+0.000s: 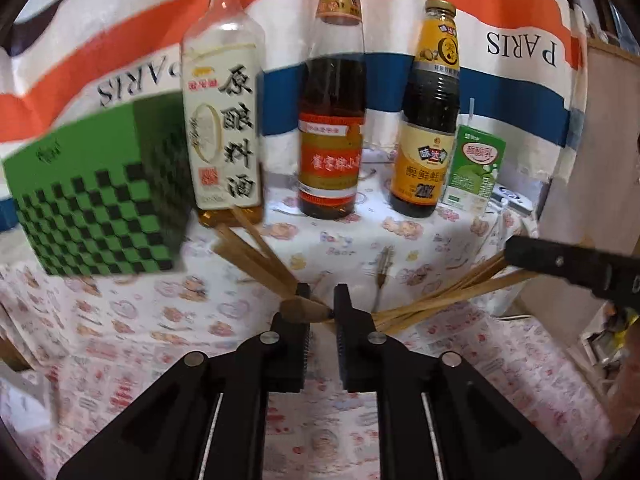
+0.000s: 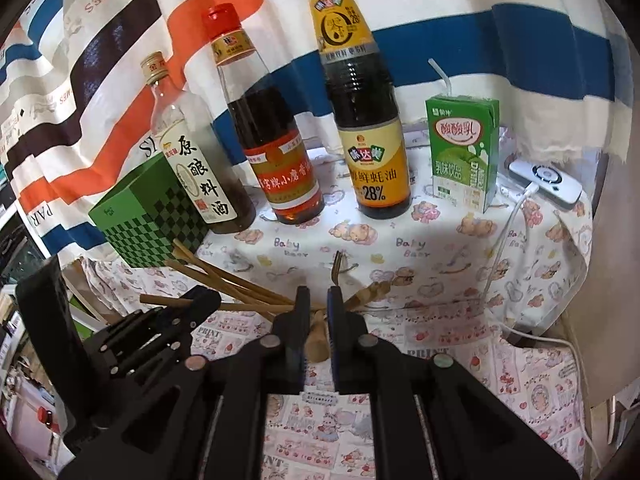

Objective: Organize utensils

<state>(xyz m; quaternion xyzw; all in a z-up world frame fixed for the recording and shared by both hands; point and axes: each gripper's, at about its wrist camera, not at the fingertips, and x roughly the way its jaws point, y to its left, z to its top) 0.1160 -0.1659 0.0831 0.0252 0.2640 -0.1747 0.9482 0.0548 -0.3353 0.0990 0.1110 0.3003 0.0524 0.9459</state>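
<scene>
Several wooden chopsticks lie on the patterned cloth, fanning out to both sides. My left gripper is nearly shut around a short wooden handle lying across the chopsticks. In the right wrist view my right gripper is nearly shut around a wooden handle, with the chopsticks to its left and a small fork ahead. The left gripper shows at the left, over the chopstick ends. A green checkered box stands at the back left.
Three sauce bottles and a green drink carton stand in a row at the back. A white device with a cable lies at the far right. A striped cloth hangs behind. The table edge drops at the right.
</scene>
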